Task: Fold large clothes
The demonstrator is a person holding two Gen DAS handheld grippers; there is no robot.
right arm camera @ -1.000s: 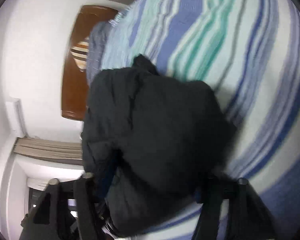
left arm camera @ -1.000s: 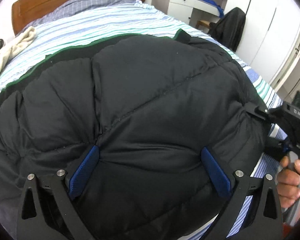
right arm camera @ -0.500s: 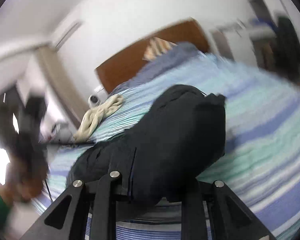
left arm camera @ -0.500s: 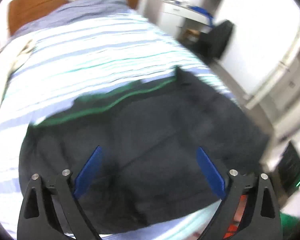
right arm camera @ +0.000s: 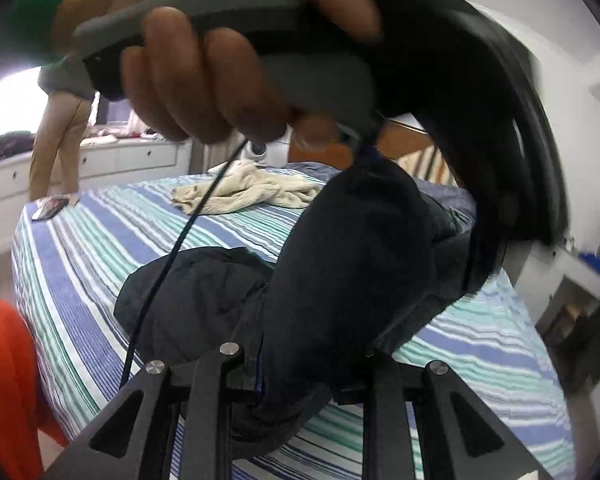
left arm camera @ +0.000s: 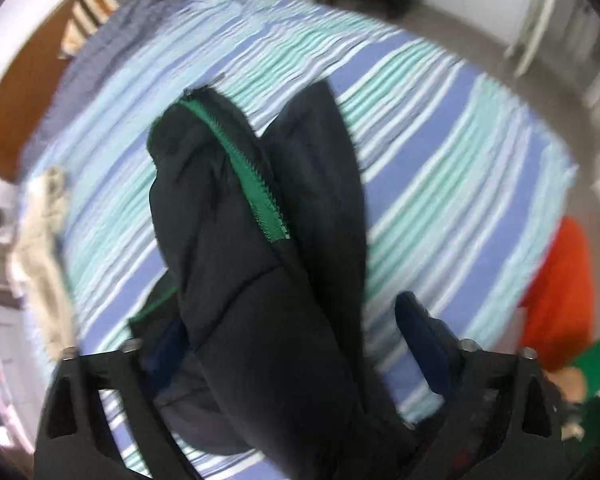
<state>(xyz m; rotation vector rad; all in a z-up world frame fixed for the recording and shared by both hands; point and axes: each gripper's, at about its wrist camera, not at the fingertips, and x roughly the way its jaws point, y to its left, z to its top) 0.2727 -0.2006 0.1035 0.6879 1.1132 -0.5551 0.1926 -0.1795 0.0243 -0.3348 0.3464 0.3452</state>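
**Black jacket lifted over the striped bed**

Your left tool (left arm camera: 296,356) looks down along a bunched black puffer jacket (left arm camera: 260,240) that hangs above the bed (left arm camera: 440,140). Its blue-padded fingers (left arm camera: 424,344) stand on either side of the thick fabric, with a gap showing beside the right one, so you cannot tell from here whether they pinch it. A green zipper strip (left arm camera: 256,176) runs along one fold of the jacket.

Your right tool (right arm camera: 300,364) has its fingers drawn in close on a lower fold of the same jacket, pinching it. Above it, your left hand (right arm camera: 204,84) grips the grey handle of the other tool, and a thin black cable (right arm camera: 176,252) trails down from it across the view. Part of the jacket lies slumped on the bedspread just beyond the right tool.

The bed wears a cover striped in blue, teal and white. A cream garment (right arm camera: 248,192) lies crumpled on it toward the wooden headboard (left arm camera: 24,92), well apart from the jacket, and a grey-blue pillow (left arm camera: 112,40) sits at the head. White drawers (right arm camera: 112,160) line the far wall, and a person in tan trousers (right arm camera: 60,144) stands beside them. A small dark object (right arm camera: 54,209) rests on the bed's far corner. Something orange (left arm camera: 560,292) shows at the bed's near edge.
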